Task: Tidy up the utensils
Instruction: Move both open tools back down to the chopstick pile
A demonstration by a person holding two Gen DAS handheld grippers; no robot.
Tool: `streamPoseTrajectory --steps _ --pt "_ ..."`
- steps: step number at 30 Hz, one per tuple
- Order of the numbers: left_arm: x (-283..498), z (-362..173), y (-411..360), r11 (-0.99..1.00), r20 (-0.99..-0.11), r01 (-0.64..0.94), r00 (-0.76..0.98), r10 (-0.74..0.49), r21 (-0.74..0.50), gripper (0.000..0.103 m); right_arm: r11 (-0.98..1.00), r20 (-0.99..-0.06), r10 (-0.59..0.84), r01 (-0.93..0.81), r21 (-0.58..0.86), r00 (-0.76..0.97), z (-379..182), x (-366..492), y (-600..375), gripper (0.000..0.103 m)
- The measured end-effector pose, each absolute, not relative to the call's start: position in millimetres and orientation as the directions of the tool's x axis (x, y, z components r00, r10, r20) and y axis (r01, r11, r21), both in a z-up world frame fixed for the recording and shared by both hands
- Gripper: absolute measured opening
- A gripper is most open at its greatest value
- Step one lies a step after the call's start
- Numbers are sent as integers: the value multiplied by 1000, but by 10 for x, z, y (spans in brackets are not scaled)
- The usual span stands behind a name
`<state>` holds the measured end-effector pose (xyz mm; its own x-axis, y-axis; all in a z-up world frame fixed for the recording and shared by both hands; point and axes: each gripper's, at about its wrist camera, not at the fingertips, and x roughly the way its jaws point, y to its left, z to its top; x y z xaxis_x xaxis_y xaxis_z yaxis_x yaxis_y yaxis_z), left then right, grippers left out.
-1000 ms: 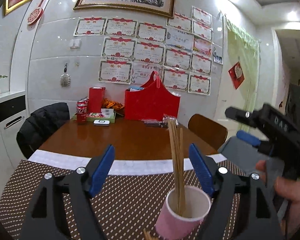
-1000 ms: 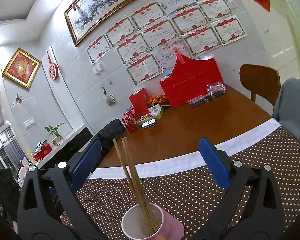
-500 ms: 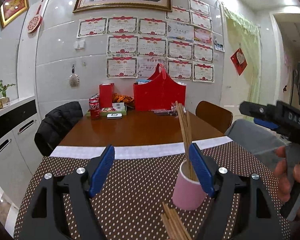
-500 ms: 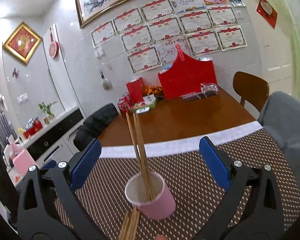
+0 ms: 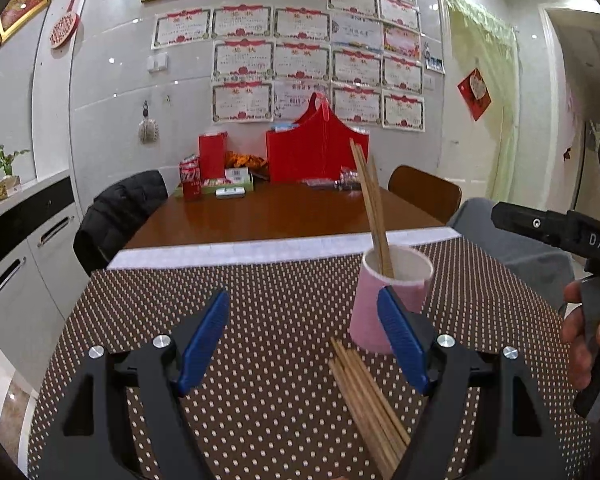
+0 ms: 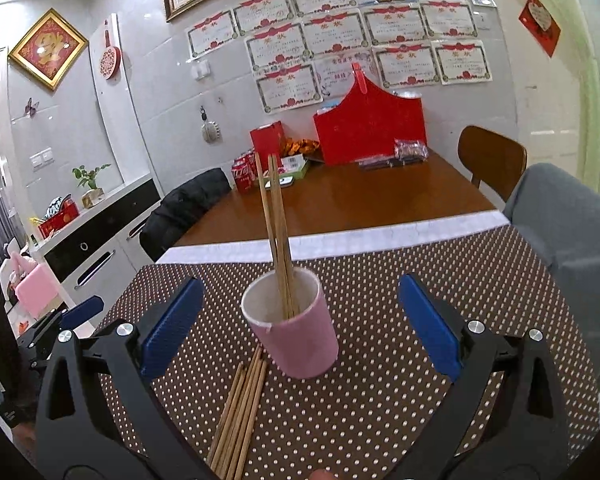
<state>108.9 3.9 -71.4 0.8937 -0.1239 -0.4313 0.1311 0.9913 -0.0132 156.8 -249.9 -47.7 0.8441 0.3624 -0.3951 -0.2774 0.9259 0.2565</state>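
On the counter's (image 6: 380, 200) dotted mat (image 6: 380, 420) stands the cup (image 6: 300, 340), two chopsticks (image 6: 278, 232) upright inside. Loose chopsticks (image 6: 240, 412) lie touching its base at 7 o'clock. Both hand-held grippers, left (image 5: 304, 340) and right (image 6: 300, 320), gape wide, empty. Judged step: reaching for the pile. Next: pinch one stick, lift, drop it in.

- Tiled wall (image 5: 108, 80) hung w/ framed certs (image 5: 302, 62), 12 o'clock.
- Wooden table (image 5: 276, 212) flanked by brown chair (image 5: 424, 190), 2 o'clock.
- Cabinets (image 5: 16, 256) seen at 9 o'clock.
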Motion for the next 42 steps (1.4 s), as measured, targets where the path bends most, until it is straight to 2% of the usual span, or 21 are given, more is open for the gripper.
streamPoseTrajectory --steps 5,8,20,29,32,38,42 --pt "1111 -992 55 990 -475 136 869 -137 -38 75 923 -457 364 -250 291 811 -809 1646 -2531 97" --pt "1189 -1188 -15 991 -567 133 816 -110 -2 75 927 -502 359 -242 285 786 -935 1697 -2514 97" --pt "1272 -1636 -231 976 -735 211 670 -106 51 75 933 -525 347 -229 277 777 -998 1719 -2558 97" --pt "1355 -1799 -270 968 -776 232 626 -76 92 76 938 -565 341 -231 259 751 -1074 1765 -2534 97" --pt "1412 -1842 -224 971 -783 202 621 -27 126 76 938 -585 345 -244 247 734 -1113 1777 -2488 97" --pt "1451 -1818 -149 974 -794 204 606 -51 93 76 935 -724 326 -321 152 608 -1395 1876 -2199 97" --pt "1465 -1773 -59 979 -797 188 602 -50 81 76 913 -774 331 -391 117 540 -1555 1871 -2002 97"
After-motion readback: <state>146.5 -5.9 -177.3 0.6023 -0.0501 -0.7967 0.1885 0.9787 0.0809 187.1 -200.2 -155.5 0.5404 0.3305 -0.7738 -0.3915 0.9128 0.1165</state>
